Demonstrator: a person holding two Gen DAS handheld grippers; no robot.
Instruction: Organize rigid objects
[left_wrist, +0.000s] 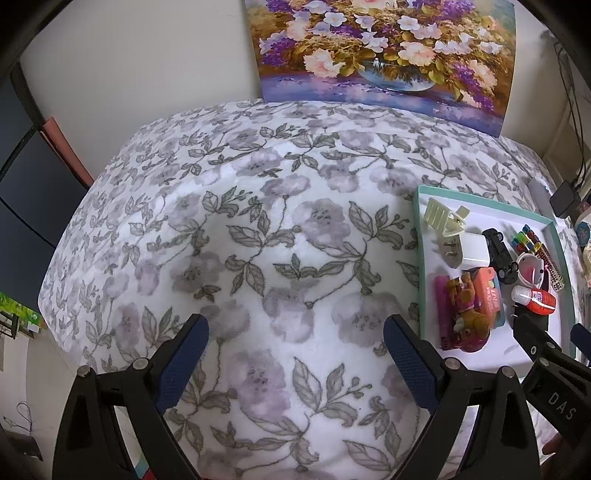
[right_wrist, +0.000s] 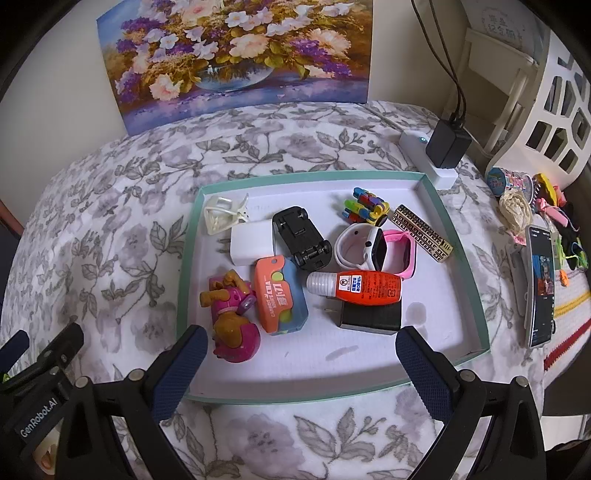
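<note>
L gripper (right_wrist: 33, 354) marked "GenRobot.AI"; R gripper (left_wrist: 554, 354) marked "DAS".

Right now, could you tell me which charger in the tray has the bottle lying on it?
The black charger, nearest the right gripper; the white charger carries nothing.

painting (right_wrist: 236, 59): top cut off | black adapter (right_wrist: 369, 317): partly under bottle (right_wrist: 360, 288) | basket (right_wrist: 557, 122): cropped at right edge
</note>
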